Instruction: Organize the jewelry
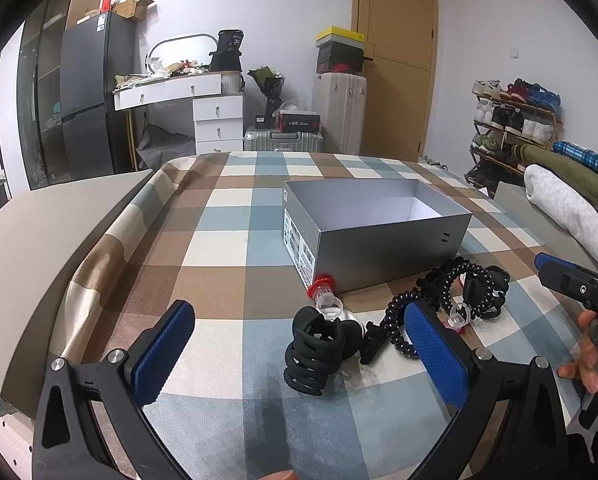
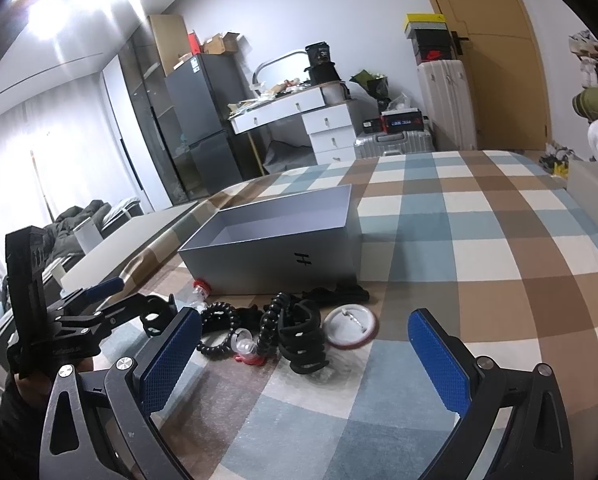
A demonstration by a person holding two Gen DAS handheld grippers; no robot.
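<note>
Nothing is sorted yet: open grey cardboard box (image 1: 379, 216) at frame centre appears empty; black hair claws (image 1: 315, 348), black spiral ties (image 2: 219, 330) and a round white badge (image 2: 351, 332) are left below it. Left gripper (image 1: 299, 352) and right gripper (image 2: 305, 356) are spread wide, nothing held.

Against the white wall stands a white desk (image 1: 203, 92); a dark fridge (image 1: 91, 96) is at its left, suitcases (image 1: 339, 112) and a wooden door (image 1: 395, 60) at its right.
</note>
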